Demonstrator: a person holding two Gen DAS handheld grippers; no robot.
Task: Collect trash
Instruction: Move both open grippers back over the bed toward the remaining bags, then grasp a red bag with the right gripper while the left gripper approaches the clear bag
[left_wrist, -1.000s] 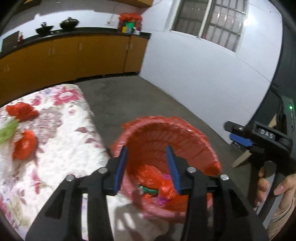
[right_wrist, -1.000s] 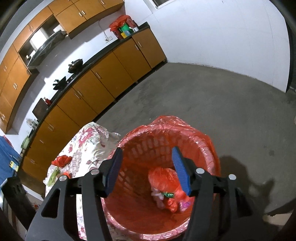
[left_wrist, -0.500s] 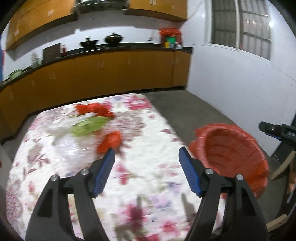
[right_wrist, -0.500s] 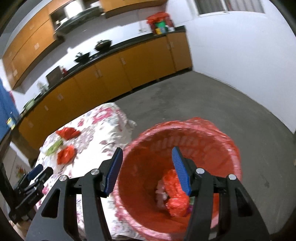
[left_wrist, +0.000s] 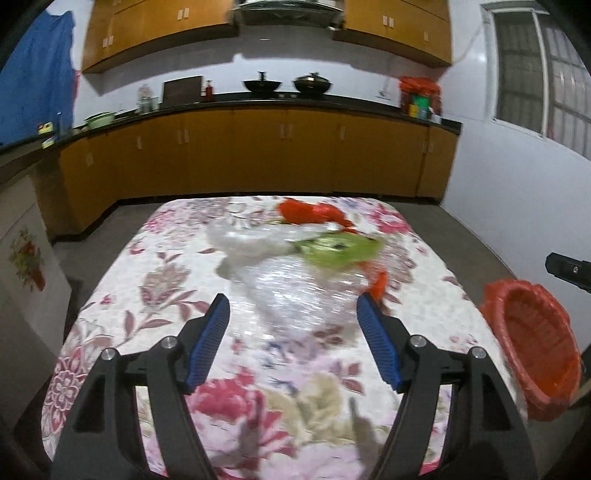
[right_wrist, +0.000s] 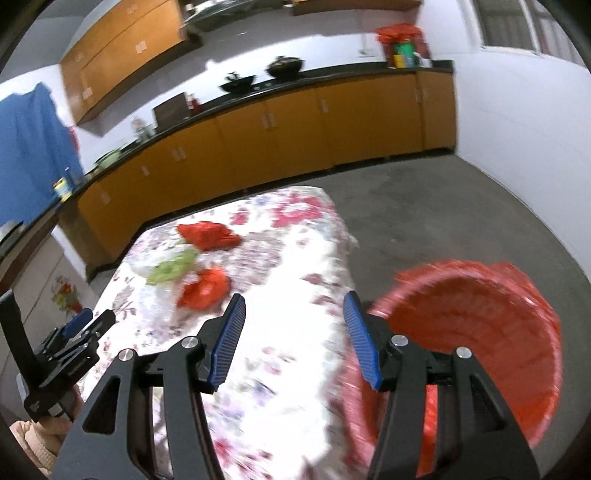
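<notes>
In the left wrist view, the left gripper (left_wrist: 291, 334) is hanging above the near half of the bench (left_wrist: 155, 280) with its jaws spread wide and nothing between them, pointing toward the trash in the middle. A clear plastic bag (left_wrist: 299, 295) is lying just ahead of the blue pads (left_wrist: 207, 341), with a green wrapper (left_wrist: 338, 251) resting against its far edge and a red bag (left_wrist: 314, 214) lying beyond that; a small red scrap (left_wrist: 380, 282) is peeking out beside the right pad, mostly hidden by it. The bench is wearing a floral cloth, and the red basket (left_wrist: 532, 347) is sitting off its right edge, its interior too blurred to read. Orange cabinets (left_wrist: 258, 155) and a dark counter with two woks are lining the back wall. The right gripper (left_wrist: 569, 269) is showing only as a dark tip at the right border. In the right wrist view, the right gripper (right_wrist: 293, 334) is hovering over the bench's right edge (right_wrist: 295, 295), jaws likewise spread and empty. The basket (right_wrist: 480, 332) is standing on the grey floor (right_wrist: 443, 206) just beside the bench, partly covered by the right finger and smeared by motion. The red bag (right_wrist: 207, 234), wrapper (right_wrist: 171, 269) and a second red bag (right_wrist: 205, 288) are lying on the far side of the cloth. The left gripper (right_wrist: 79, 328) is sitting at the lower left, its jaws hard to make out from here.
</notes>
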